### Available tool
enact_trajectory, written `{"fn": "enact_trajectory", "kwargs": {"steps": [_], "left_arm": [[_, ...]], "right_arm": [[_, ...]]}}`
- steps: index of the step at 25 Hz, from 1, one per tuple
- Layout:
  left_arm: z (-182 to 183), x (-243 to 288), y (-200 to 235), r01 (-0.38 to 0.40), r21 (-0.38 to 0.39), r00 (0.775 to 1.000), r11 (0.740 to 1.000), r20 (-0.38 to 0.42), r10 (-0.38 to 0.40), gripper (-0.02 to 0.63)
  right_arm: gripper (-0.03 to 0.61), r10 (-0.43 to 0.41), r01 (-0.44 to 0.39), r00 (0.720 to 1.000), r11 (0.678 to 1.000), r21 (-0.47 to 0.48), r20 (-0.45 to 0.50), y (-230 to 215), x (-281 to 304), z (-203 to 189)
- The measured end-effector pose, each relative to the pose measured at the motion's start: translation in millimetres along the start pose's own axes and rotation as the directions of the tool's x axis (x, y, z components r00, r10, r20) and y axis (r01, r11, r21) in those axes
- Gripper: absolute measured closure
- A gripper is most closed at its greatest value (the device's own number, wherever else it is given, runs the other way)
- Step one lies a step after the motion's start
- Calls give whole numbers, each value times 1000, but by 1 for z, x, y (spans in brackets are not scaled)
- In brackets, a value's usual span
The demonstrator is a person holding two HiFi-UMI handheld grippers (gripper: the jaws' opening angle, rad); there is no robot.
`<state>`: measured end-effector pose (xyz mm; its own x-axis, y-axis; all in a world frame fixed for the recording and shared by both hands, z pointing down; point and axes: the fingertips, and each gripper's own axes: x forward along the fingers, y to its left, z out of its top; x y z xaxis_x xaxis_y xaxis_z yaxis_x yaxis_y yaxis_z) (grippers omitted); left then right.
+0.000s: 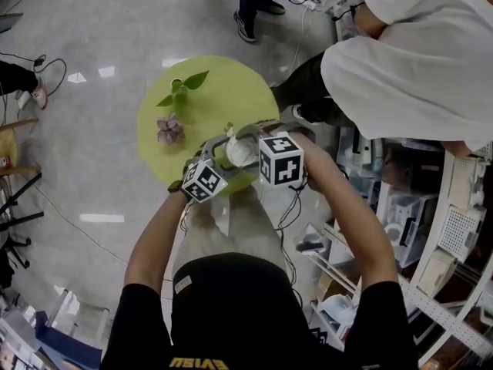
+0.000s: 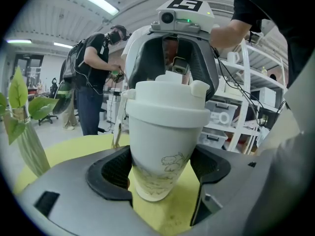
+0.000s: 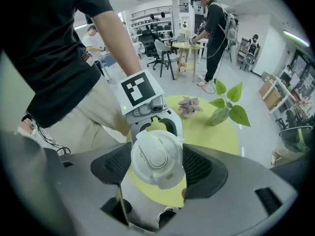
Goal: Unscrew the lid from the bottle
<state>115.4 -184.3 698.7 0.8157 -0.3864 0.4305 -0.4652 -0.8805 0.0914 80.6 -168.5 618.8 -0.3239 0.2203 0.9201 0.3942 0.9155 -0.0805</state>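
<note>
The left hand-held gripper (image 2: pixel 162 171) is clenching the lower body of the bottle (image 2: pixel 165 132) and holding it upright at the centre of the head view, by the lower edge of the yellow-green surface (image 1: pixel 208 114). Whether its base is touching, I cannot tell. The right hand-held gripper (image 3: pixel 158 163) is pointing steeply down and grasping the lid (image 3: pixel 156 157) on both sides. The lid is sitting flush on the bottle, so the unscrewing is looking under way, not done. The next move is calling for a right-wrist roll about the bottle's axis while the left is bracing the body, then a straight lift.
</note>
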Motion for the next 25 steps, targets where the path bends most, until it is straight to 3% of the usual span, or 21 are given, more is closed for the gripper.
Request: {"fn": "enact_trajectory", "kwargs": {"steps": [3,6,8,9,10,11,13,14,15,16,19,22,25], "left_arm": [[-1,1,-1,-12,-17,1000,1000,-4,12,225],[-2,1,-5,-10,-27,1000,1000,-6,10,225],[-2,1,-3,-9,-28,1000,1000,-3,9,225],[-2,0,-2,-10,-30,1000,1000,-2,10,225],[-3,-1,-1,-12,-32,1000,999,-1,12,225],[-3,-2,-1,-14,-34,1000,999,-1,14,225],[-3,-2,-1,-17,-41,1000,999,-1,17,225],[-3,-1,-1,-17,-42,1000,999,-3,17,225],[-3,-1,-2,-17,-43,1000,999,-4,17,225],[-2,-1,-2,-16,-43,1000,999,-5,16,225],[-2,-2,-3,-18,-44,1000,999,-6,17,225],[-4,-1,-1,-19,-49,1000,999,-8,19,227],[-5,0,-2,-14,-51,1000,999,-12,14,229]], "right_arm": [[253,-39,38,999,998,48,5,0,0,0],[187,-131,111,988,972,208,83,3,-11,5],[179,-270,212,954,914,345,128,-6,-28,9],[178,-364,274,922,855,439,134,-12,-36,9],[176,-467,328,876,763,556,123,-18,-43,7],[176,-563,360,821,635,683,91,-22,-50,2],[176,-688,338,725,320,885,-28,-23,-54,-13],[176,-708,308,700,185,933,-90,-20,-52,-19],[176,-709,288,691,97,953,-137,-16,-46,-22],[176,-702,286,692,54,957,-167,-12,-38,-21],[184,-698,335,679,17,942,-229,-9,-23,-20],[250,-743,282,635,-33,959,-212,-13,-21,-24],[259,-758,266,622,-29,964,-194,-12,-21,-25]]}}
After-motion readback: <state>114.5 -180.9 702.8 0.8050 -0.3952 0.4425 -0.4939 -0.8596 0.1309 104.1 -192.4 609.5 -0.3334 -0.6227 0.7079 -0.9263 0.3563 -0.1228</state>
